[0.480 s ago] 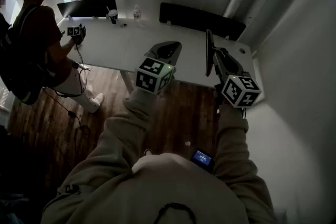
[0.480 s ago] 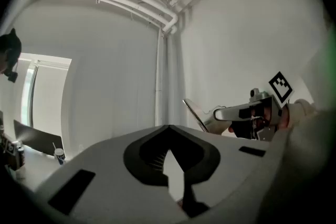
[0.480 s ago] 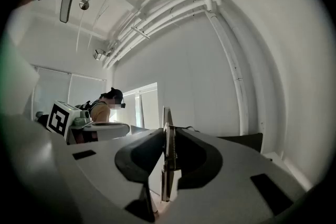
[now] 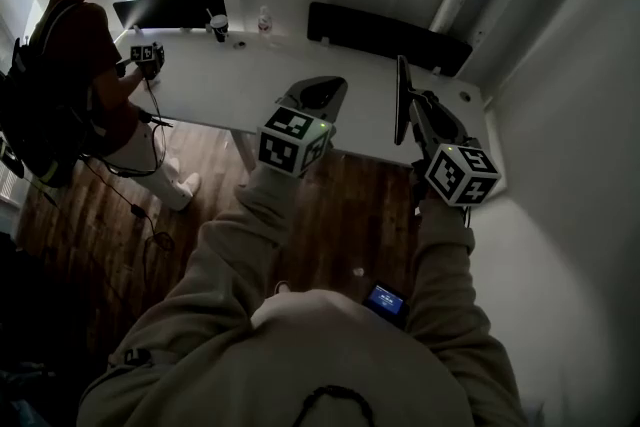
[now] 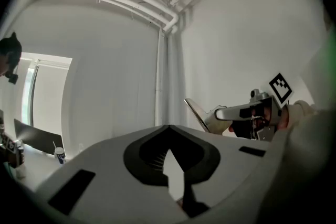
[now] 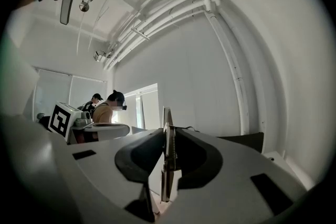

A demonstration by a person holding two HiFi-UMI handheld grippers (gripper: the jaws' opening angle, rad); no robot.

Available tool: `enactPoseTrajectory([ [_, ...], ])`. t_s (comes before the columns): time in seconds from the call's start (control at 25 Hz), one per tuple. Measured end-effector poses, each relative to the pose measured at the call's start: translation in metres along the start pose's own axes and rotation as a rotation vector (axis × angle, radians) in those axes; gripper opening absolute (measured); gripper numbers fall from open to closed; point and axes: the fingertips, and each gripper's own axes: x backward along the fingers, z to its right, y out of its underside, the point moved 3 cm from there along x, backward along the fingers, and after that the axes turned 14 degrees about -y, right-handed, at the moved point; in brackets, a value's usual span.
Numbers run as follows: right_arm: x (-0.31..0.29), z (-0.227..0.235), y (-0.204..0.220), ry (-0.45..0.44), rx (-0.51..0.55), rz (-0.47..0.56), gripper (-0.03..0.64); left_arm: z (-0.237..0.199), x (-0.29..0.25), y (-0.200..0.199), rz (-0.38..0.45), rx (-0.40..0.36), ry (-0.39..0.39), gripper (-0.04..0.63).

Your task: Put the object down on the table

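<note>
A thin, flat, dark object [image 4: 400, 95] stands on edge between the jaws of my right gripper [image 4: 412, 115], which is shut on it. In the right gripper view the flat object [image 6: 167, 165] shows edge-on in the jaw slot, with a coiled strip along one side. It hangs above the near right part of the white table [image 4: 230, 85], and I cannot tell if it touches. My left gripper [image 4: 318, 93] hovers level over the table's near edge, to the left of the object. Its jaws meet at the tip with nothing in them [image 5: 169, 131].
Another person [image 4: 75, 65] stands at the table's left end holding grippers. A cup [image 4: 217, 27] and a small bottle [image 4: 264, 19] sit at the far edge, near two dark chair backs [image 4: 385, 35]. A wall runs along the right, with wooden floor below.
</note>
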Motion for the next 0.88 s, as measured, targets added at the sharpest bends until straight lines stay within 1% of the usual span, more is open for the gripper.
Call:
enactPoseTrajectory([
  [0.12, 0.000, 0.003, 0.000, -0.014, -0.027, 0.017, 0.087, 0.003, -0.003, 0.003, -0.007, -0.004, 0.007, 0.003],
  [0.44, 0.012, 0.024, 0.006, -0.014, -0.044, 0.021, 0.087, 0.017, -0.017, 0.014, -0.024, -0.010, 0.012, 0.003],
  [0.64, 0.035, 0.055, 0.013, -0.005, -0.047, 0.024, 0.087, 0.030, -0.039, 0.016, -0.016, -0.021, -0.006, 0.003],
  [0.76, 0.053, 0.073, 0.020, 0.002, -0.058, 0.023, 0.087, 0.045, -0.047, 0.028, -0.034, -0.015, -0.007, 0.003],
  [0.88, 0.057, 0.088, 0.033, -0.007, -0.070, 0.008, 0.087, 0.054, -0.058, 0.048, -0.067, -0.014, 0.002, 0.003],
])
